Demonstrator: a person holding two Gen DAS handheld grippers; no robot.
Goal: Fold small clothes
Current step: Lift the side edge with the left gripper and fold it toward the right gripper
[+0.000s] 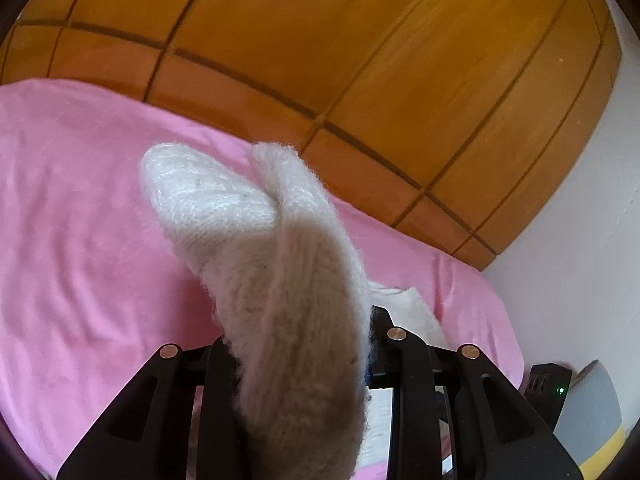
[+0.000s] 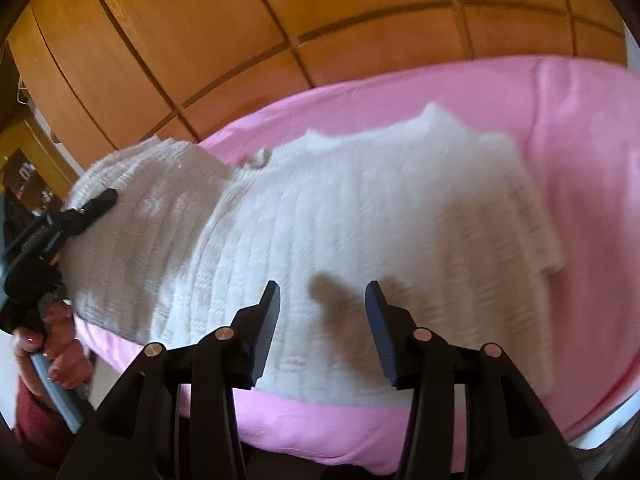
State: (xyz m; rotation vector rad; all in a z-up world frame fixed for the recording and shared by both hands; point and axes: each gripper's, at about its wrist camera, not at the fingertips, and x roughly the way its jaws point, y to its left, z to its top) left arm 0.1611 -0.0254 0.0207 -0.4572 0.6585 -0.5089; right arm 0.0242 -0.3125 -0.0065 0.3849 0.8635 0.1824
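- one white knit sweater [image 2: 360, 220], fuzzy
- one pink blanket [image 2: 580, 160] under it
- two grippers: left gripper [image 2: 106, 200], right gripper [image 2: 322, 300]
- one hand [image 2: 60, 344], lower left

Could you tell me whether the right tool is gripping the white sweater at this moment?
No, the right tool has its fingers apart above the white sweater, with only bare knit and a shadow showing between them.

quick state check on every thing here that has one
fluffy white knitted sweater: mostly flat, one end lifted
left gripper: shut on the sweater's lifted end
right gripper: open, nothing between its pads, above the sweater
pink fleece blanket: spread out, lightly wrinkled
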